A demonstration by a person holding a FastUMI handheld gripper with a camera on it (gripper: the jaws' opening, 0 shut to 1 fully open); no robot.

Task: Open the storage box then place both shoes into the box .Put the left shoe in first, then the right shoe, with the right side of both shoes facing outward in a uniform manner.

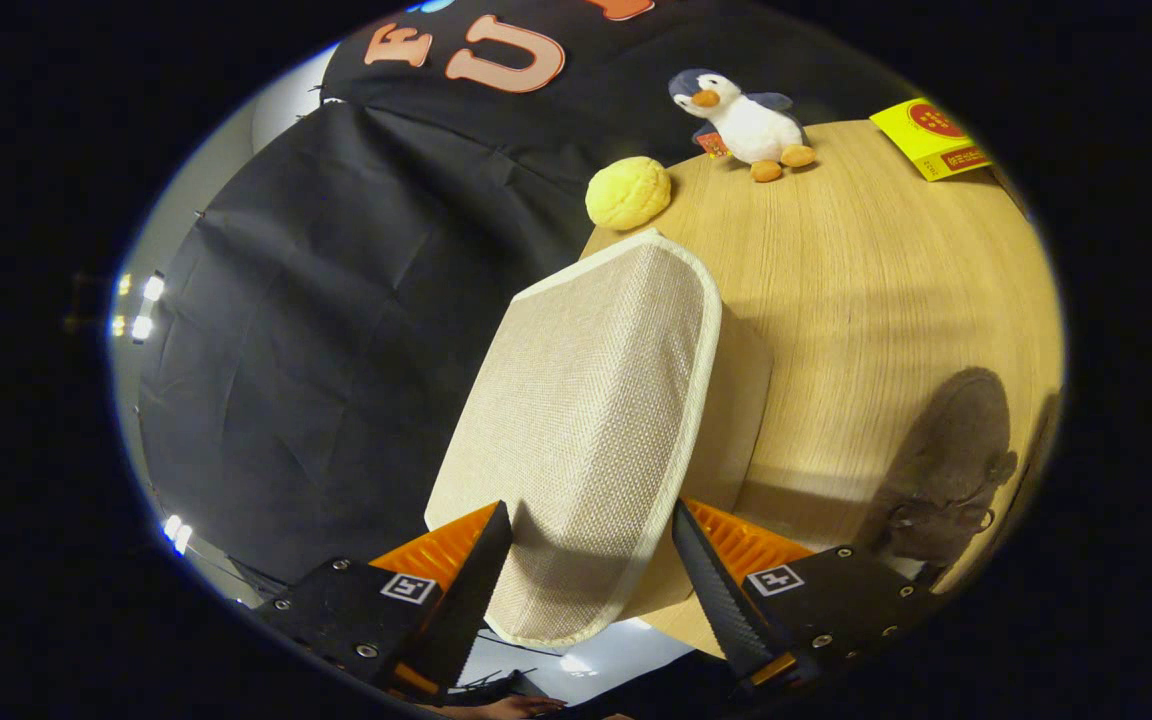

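Note:
The beige woven storage box (741,400) stands on the wooden table (866,270), just ahead of my fingers. Its lid (586,400) is tipped up off the box and faces me, and the lid's near corner reaches down between my fingers. My gripper (588,530) is open with the fingers spread wide. The lid's piped edge lies against the right finger (711,580), and the left finger (471,580) overlaps the lid's other side. A dark grey shoe (946,470) lies on the table to the right of the box, beyond the right finger.
At the far end of the table sit a plush penguin (746,120), a yellow bun-shaped toy (628,192) and a flat yellow packet (931,137). Black cloth (336,330) hangs to the left of the box. A hand (506,708) shows below the fingers.

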